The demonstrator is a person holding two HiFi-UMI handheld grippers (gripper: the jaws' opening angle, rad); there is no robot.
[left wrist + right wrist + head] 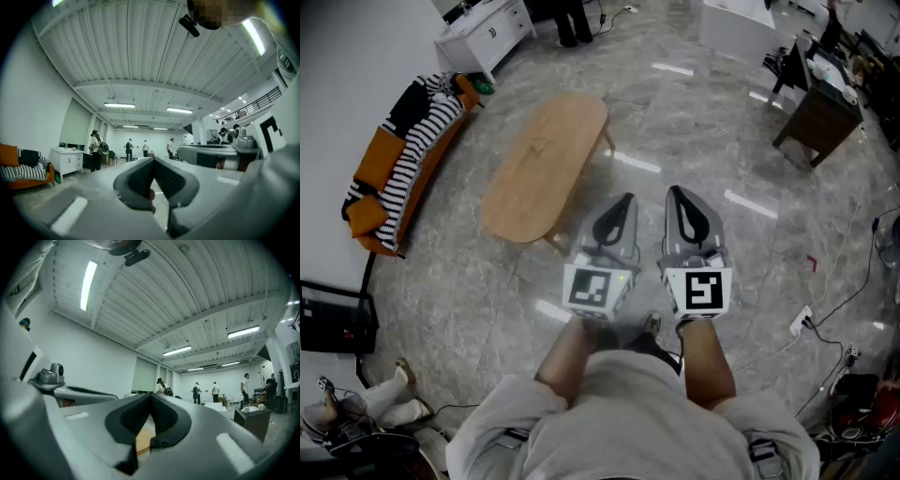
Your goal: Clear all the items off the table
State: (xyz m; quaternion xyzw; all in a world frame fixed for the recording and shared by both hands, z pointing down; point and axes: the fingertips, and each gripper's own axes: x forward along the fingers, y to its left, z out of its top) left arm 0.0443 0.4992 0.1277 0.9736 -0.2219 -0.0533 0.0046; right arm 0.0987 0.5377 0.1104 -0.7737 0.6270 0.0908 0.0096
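Both left tool (623,202) and right tool (678,196) hover beside the table (546,159).

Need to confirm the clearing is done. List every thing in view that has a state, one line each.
Oval light-wood table: upright, no items visible on its top.
Left gripper: jaws shut, nothing between them.
Right gripper: jaws shut, nothing between them.
Orange sofa: draped with a black-and-white striped blanket.
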